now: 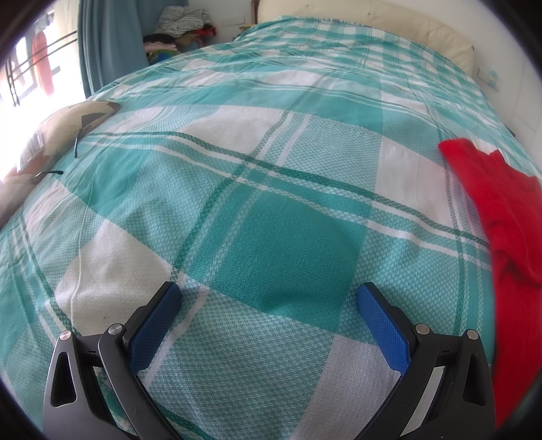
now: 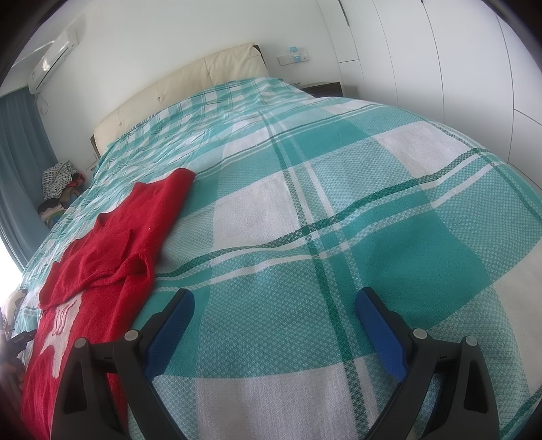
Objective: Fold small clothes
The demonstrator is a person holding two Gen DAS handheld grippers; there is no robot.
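1. One red sweater (image 2: 111,237) is lying on the checked bedspread (image 2: 338,203), a sleeve folded across its body and a white pattern showing near its lower part.
2. From the left wrist view it is sitting at the far right edge (image 1: 501,210); from the right wrist view it is spreading along the left side.
3. The left gripper (image 1: 269,294) is hovering over bare bedspread (image 1: 237,169), jaws spread wide, gripping nothing, blue pads (image 1: 155,325) empty.
4. The right gripper (image 2: 274,301) is likewise gaping wide and empty, its left finger just beside the sweater's edge; whether they are touching I cannot tell.
5. Two grippers, one garment on the bed.
6. One cream headboard (image 2: 189,88) is sitting at the far end, and one pile of clothes (image 1: 183,23) is lying beside one blue curtain (image 1: 108,44).
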